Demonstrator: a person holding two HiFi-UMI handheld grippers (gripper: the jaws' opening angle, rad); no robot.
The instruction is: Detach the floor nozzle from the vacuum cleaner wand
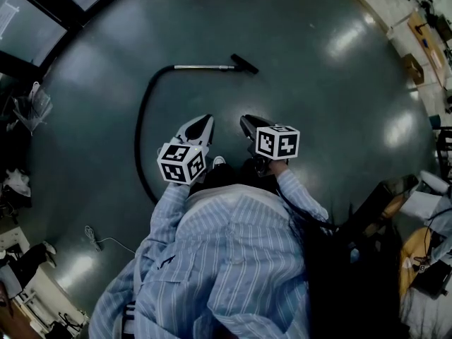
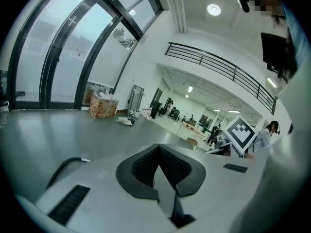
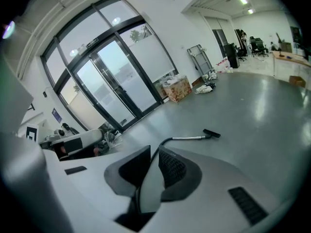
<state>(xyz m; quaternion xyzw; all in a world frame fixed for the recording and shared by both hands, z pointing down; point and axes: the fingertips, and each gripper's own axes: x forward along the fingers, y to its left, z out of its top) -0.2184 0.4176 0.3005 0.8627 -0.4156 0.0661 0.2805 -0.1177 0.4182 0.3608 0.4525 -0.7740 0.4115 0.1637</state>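
The vacuum lies on the dark floor ahead of me. Its black floor nozzle sits on the end of the metal wand, and the black hose curves back to the left. My left gripper hangs in the air short of the wand, its pads together with nothing in them. The right gripper is beside it and points toward the wand. A narrow gap shows between its pads and nothing is held. Neither gripper touches the vacuum.
Tall glass doors stand to the left with clutter at their foot. A cardboard box sits by the wall. A thin white cable lies on the floor at lower left. Desks and gear line the right side.
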